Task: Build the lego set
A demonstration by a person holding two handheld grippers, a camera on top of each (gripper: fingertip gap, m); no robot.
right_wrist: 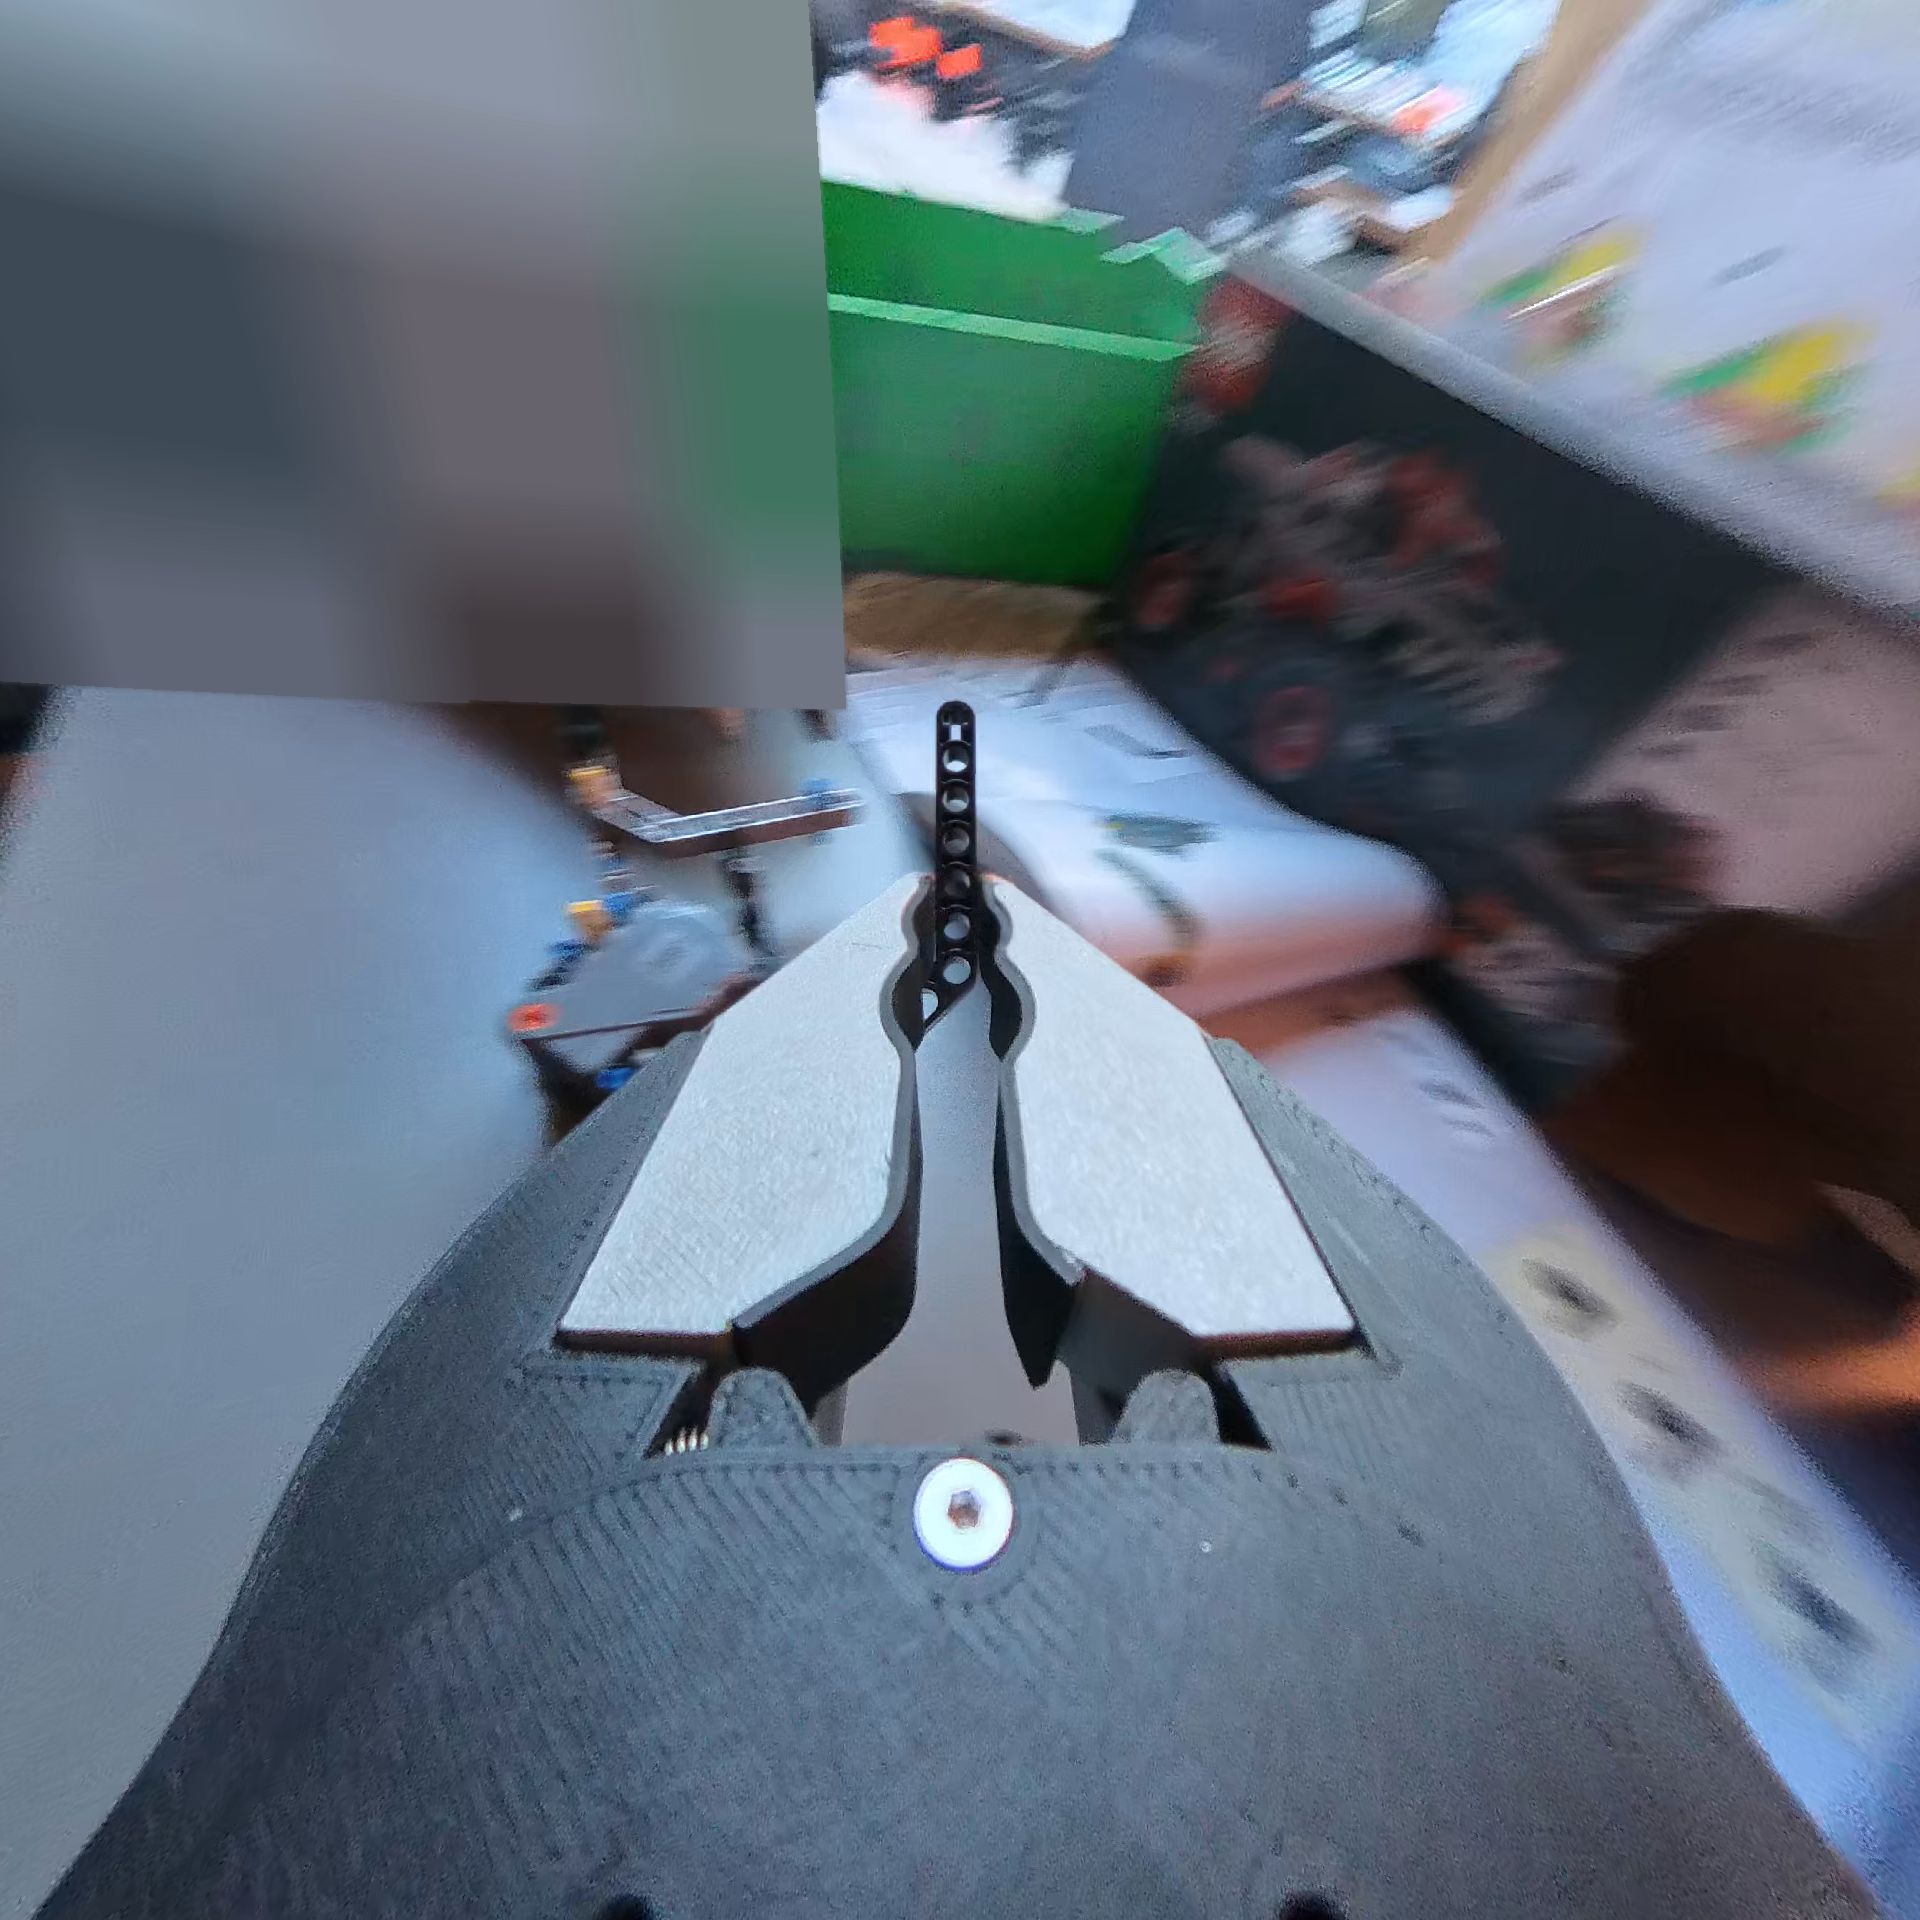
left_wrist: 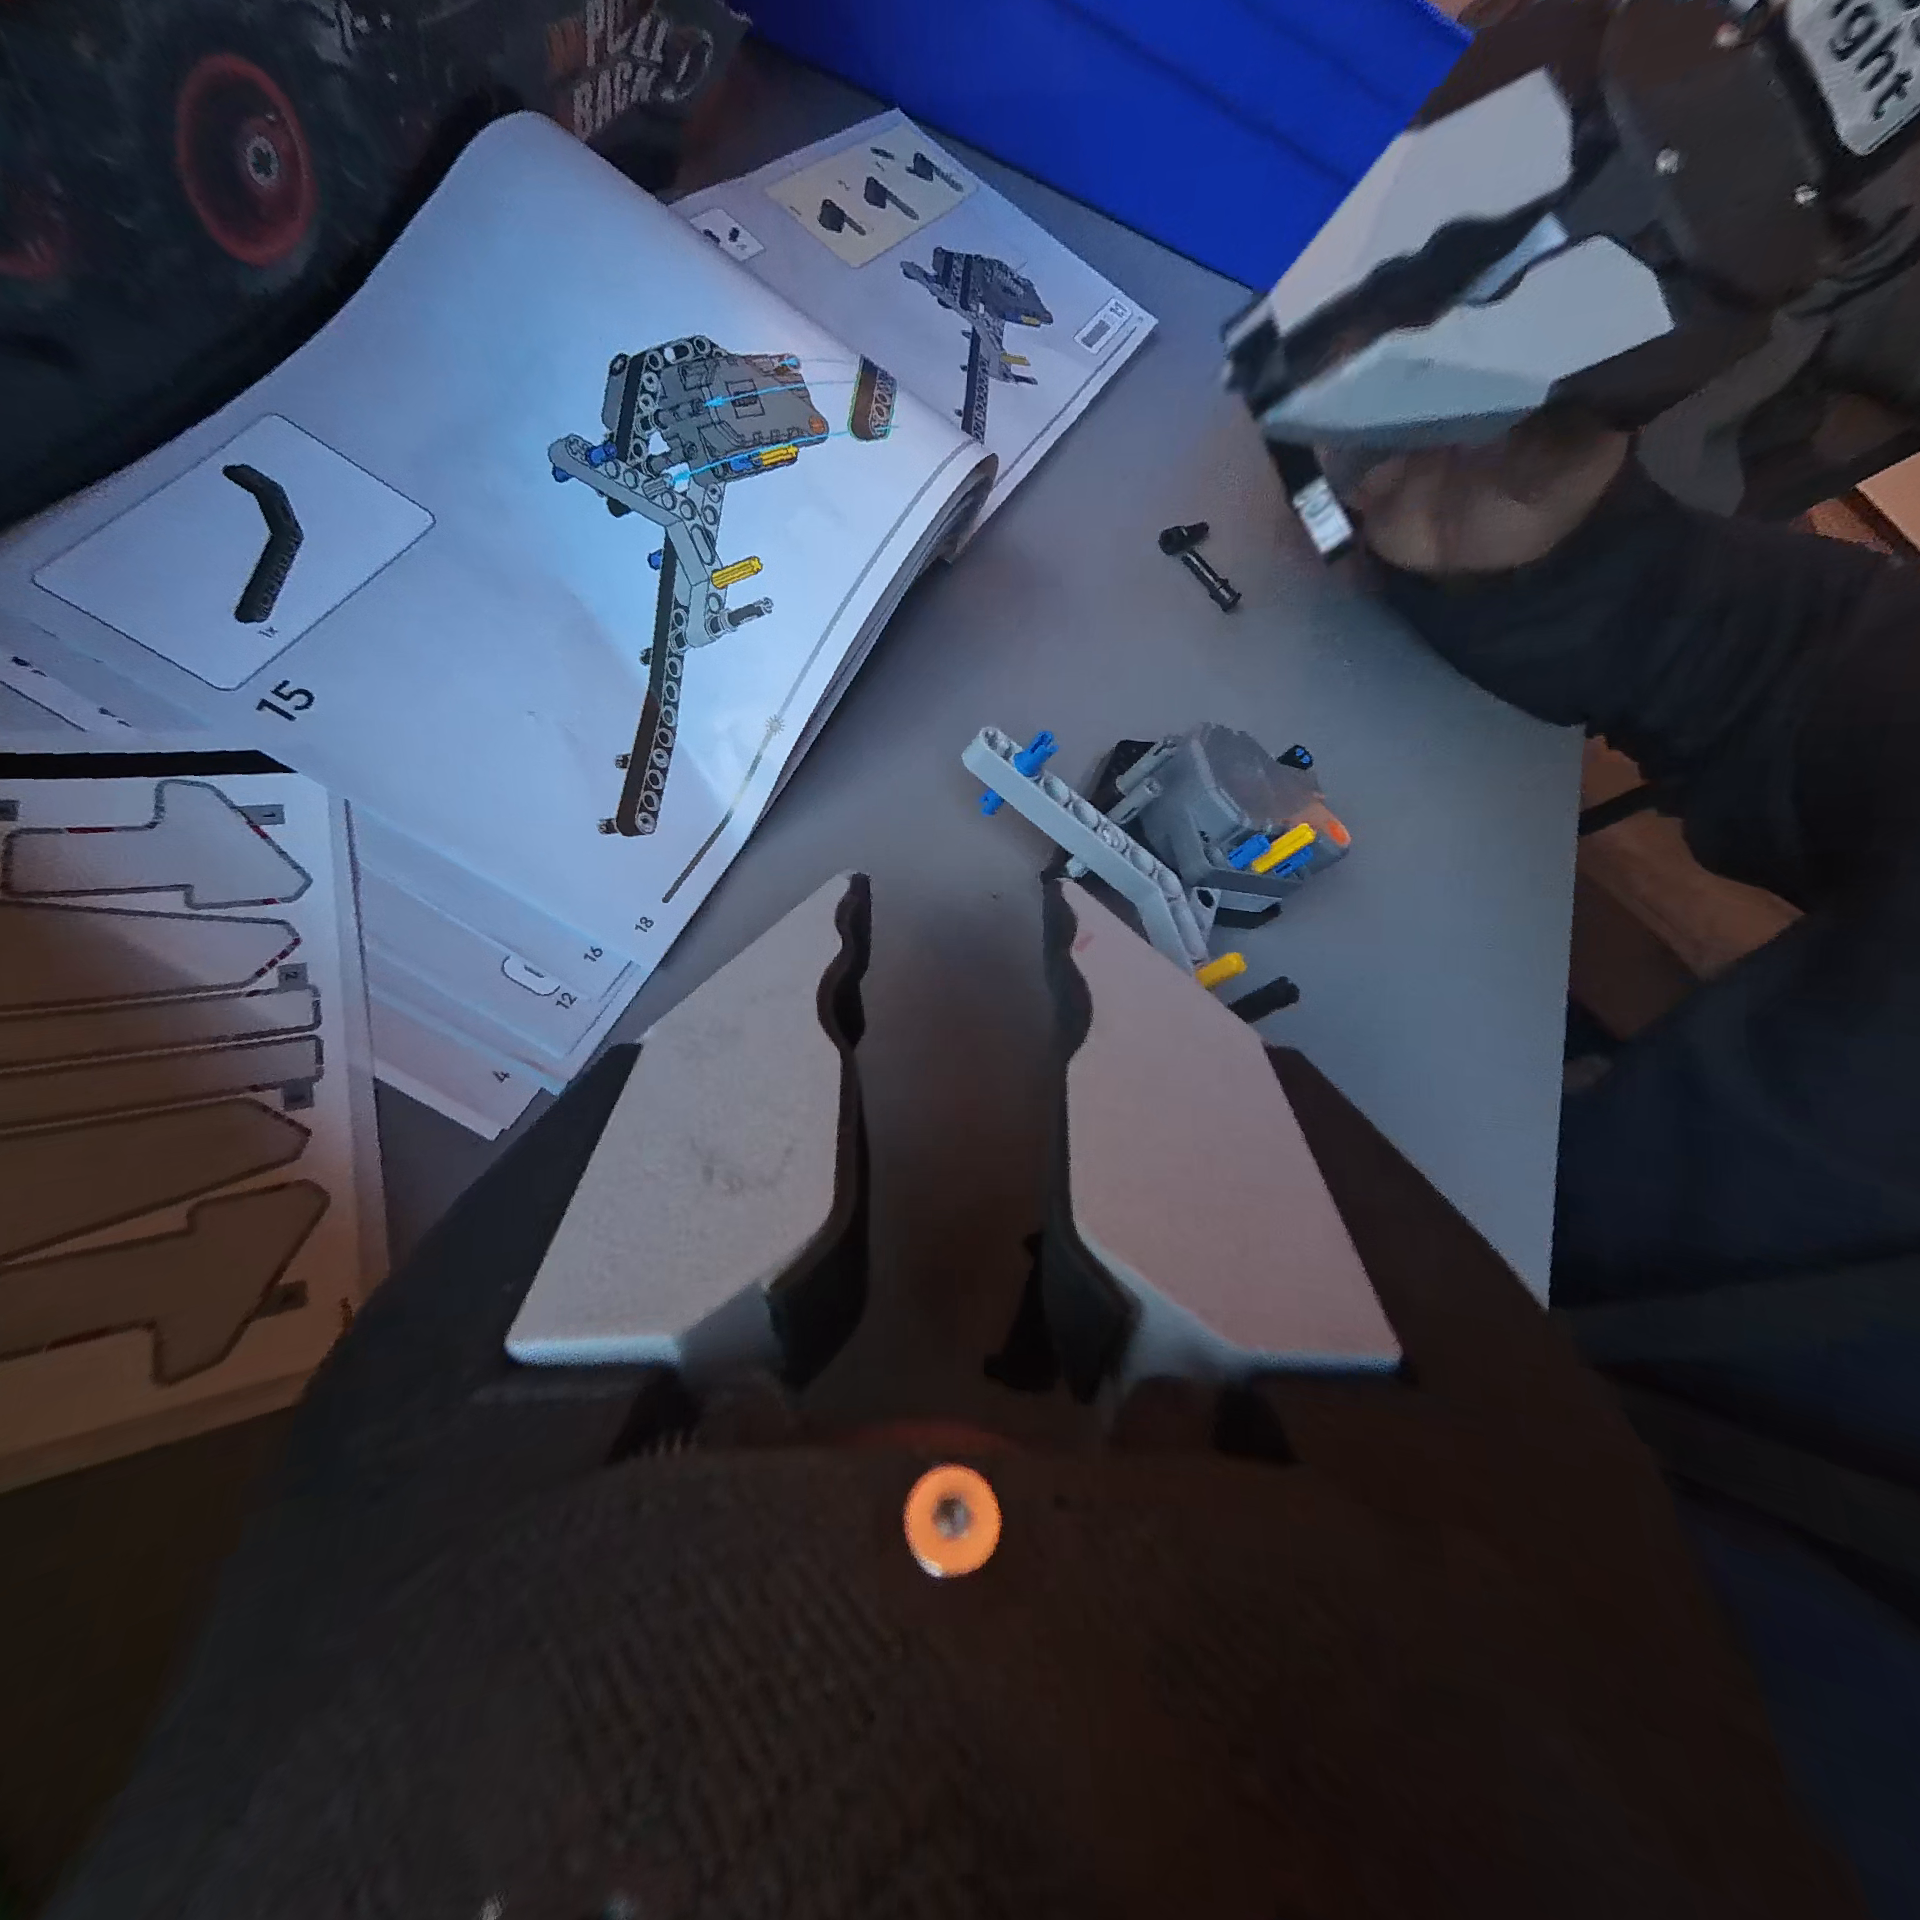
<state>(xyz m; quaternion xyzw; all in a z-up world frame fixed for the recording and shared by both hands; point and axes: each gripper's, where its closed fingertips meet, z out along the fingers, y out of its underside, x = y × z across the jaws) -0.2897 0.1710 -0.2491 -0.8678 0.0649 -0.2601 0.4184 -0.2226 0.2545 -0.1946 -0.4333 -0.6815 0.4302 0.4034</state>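
Black beam in hand, half-built model waiting on the counter.
Left view: left gripper [left_wrist: 951, 935] open, empty; model [left_wrist: 1164, 831] on counter [left_wrist: 1091, 644] just ahead-right, nearer this one. Right view: right gripper [right_wrist: 954, 914] clamped on bent black beam [right_wrist: 953, 821], long axis pointing forward; model [right_wrist: 665, 935] ahead-left.

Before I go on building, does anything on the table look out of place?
Nothing looks damaged or spilled. The instruction booklet lies open with its pages bulging up, and two small black pins lie loose, apart from the part-built model.
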